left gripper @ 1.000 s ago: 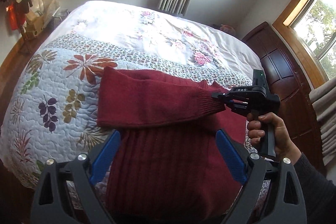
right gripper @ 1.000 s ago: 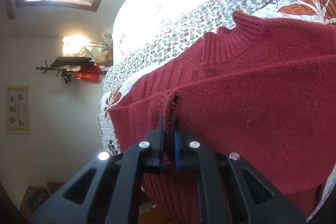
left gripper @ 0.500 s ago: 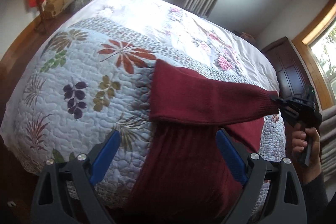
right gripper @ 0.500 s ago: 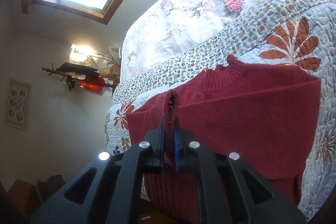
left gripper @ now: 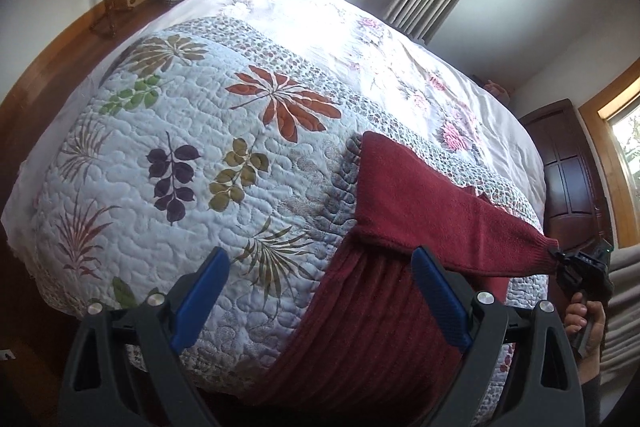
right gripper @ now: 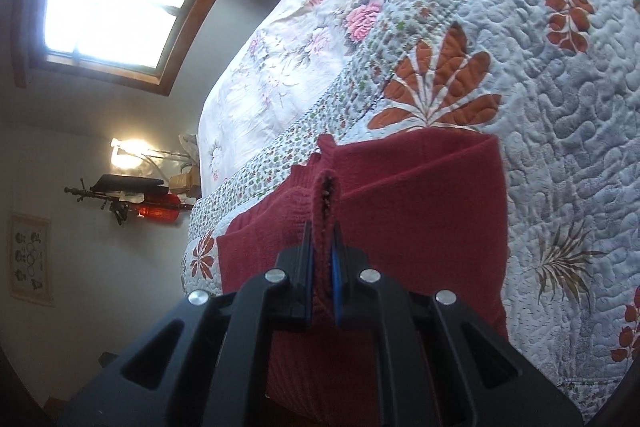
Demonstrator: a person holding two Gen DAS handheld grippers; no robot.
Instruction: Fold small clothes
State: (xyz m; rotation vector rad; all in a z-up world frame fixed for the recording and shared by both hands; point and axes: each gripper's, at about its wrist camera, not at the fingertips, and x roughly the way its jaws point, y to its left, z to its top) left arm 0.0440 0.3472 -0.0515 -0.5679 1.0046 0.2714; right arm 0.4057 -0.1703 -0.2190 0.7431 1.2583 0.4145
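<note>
Quilt [left gripper: 168, 131] fills our left; the left gripper [left gripper: 320, 303] hovers wide open, empty. Rightward the sweater [left gripper: 372, 315] lies at the bed's edge, its cuff [right gripper: 325, 199] clamped in our right gripper [right gripper: 320, 267]. We judge the knit soft, limp and stretchy; best held at the cuff.

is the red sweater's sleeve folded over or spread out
Folded over: the sleeve lies across the sweater body, its cuff pinched in the shut right claw.
</note>
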